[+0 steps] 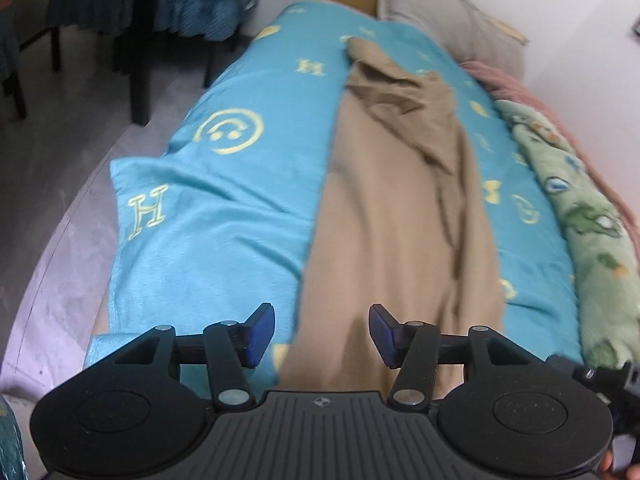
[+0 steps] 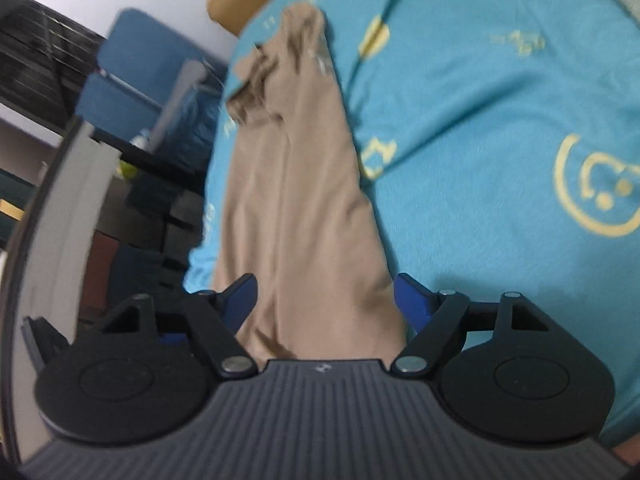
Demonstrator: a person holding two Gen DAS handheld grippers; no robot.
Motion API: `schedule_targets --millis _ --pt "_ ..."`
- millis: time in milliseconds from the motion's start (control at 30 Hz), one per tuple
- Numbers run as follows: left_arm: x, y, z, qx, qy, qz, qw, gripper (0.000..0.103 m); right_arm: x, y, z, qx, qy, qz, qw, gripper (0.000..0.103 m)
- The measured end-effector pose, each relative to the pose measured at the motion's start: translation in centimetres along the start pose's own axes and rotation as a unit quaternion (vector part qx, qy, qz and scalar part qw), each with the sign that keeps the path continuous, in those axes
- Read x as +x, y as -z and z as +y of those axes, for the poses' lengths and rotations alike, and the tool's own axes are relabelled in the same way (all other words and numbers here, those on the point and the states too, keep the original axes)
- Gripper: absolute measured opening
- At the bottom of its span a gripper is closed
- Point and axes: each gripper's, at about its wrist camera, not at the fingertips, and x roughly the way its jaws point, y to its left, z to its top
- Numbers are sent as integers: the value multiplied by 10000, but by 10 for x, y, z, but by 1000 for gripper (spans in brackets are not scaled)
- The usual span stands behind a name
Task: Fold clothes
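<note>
A bed is covered by a turquoise blanket [image 1: 224,216], on which a tan garment [image 1: 396,216] is laid out long and narrow, apparently folded lengthwise; crosswise folds are judged still due. Dark chairs [image 1: 140,40] are seen beyond. The left claw [image 1: 322,332] and right claw [image 2: 326,300] are held apart, nothing gripped
</note>
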Motion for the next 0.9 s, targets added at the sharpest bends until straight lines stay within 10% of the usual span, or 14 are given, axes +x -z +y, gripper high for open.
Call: schedule_targets --millis 233,300,367,467,900 --pt "20 12 -8 220 378 526 9977 46 28 13 3 -261 310 248 9989 64" --pt "13 17 -6 98 670 666 9955 33 27 16 0 -124 163 381 9991 35" --pt "7 22 -3 -26 961 805 9921 24 22 18 -6 85 113 471 9988 28" --pt "0 30 8 -425 1430 1154 9821 23 16 16 -11 305 18 497 9983 28" --pt "27 22 17 -737 745 936 9901 48 21 25 -2 -164 513 667 9963 32"
